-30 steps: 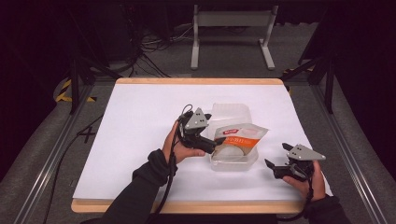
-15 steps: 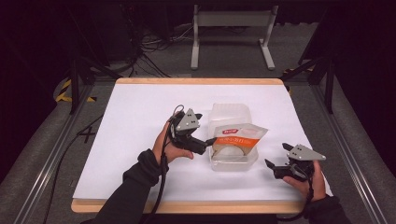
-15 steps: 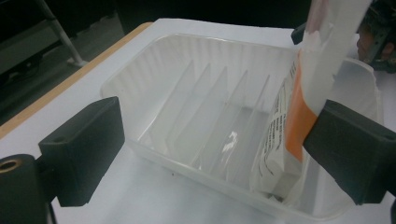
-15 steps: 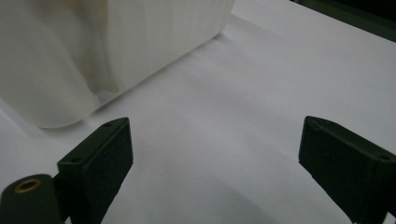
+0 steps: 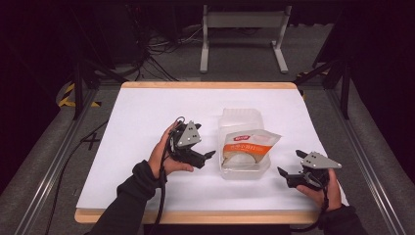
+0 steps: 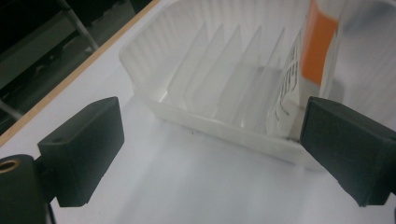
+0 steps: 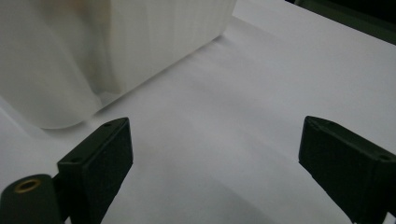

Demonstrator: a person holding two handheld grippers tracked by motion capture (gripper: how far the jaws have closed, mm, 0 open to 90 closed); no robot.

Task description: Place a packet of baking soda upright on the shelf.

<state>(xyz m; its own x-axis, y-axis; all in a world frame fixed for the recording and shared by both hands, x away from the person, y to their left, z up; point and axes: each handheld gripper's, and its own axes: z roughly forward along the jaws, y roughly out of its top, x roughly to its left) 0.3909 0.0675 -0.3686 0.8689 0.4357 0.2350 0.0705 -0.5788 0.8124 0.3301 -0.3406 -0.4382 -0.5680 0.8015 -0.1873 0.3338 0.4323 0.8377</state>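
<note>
Packet (image 5: 248, 147) sits in ribbed bin (image 5: 243, 120). Left gripper (image 5: 208, 155) and right gripper (image 5: 288, 166) flank the bin, jaws apart, empty. Likely next: grasp packet.

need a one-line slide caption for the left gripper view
Open left tool faces a clear ribbed plastic container holding an orange-labelled packet on the white table.

Two black jaws rising from the bottom edge, spread wide, nothing between them: right gripper (image 7: 212, 163) agape over bare white table surface (image 7: 261, 93). Ahead at upper left, blurred translucent plastic container (image 7: 140, 42) with ribbed wall and rounded corner, resting on that surface. Dark strip beyond the table edge at top right.
</note>
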